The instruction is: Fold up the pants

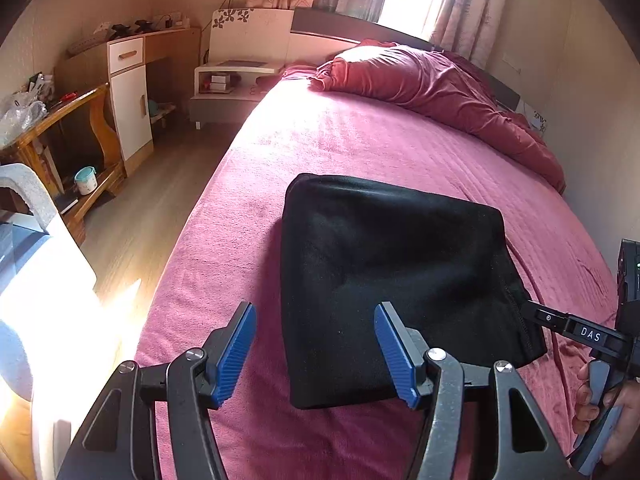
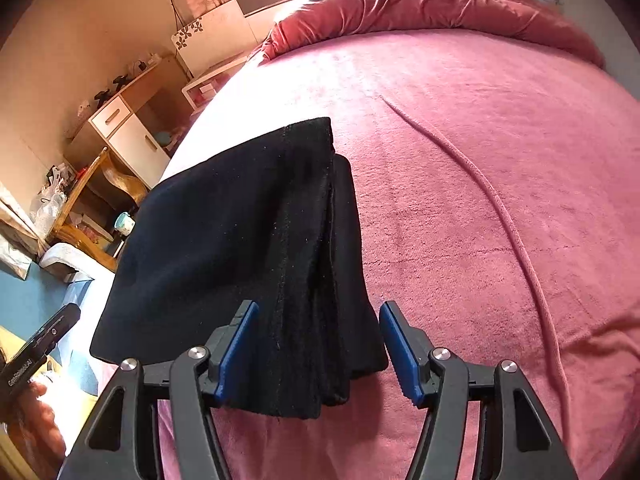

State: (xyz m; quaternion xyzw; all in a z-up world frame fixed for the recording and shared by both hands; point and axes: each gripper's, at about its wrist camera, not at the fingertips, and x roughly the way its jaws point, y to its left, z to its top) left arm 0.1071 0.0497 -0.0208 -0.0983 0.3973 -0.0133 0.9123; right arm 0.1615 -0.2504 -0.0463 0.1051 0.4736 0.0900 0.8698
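Black pants (image 1: 384,280) lie folded into a thick rectangle on the pink bed cover (image 1: 320,140). In the left wrist view my left gripper (image 1: 316,354) is open, its blue pads on either side of the bundle's near left corner, just above it. In the right wrist view the pants (image 2: 240,248) show their stacked layered edges toward me. My right gripper (image 2: 318,354) is open, jaws spread around the near end of those layers, holding nothing. The right gripper also shows at the right edge of the left wrist view (image 1: 576,328), beside the bundle.
A crumpled red duvet (image 1: 440,84) lies along the head and far side of the bed. A long crease (image 2: 500,208) runs through the cover right of the pants. A nightstand (image 1: 232,84), cabinet (image 1: 132,96) and wooden shelf (image 1: 60,140) stand left of the bed across wooden floor.
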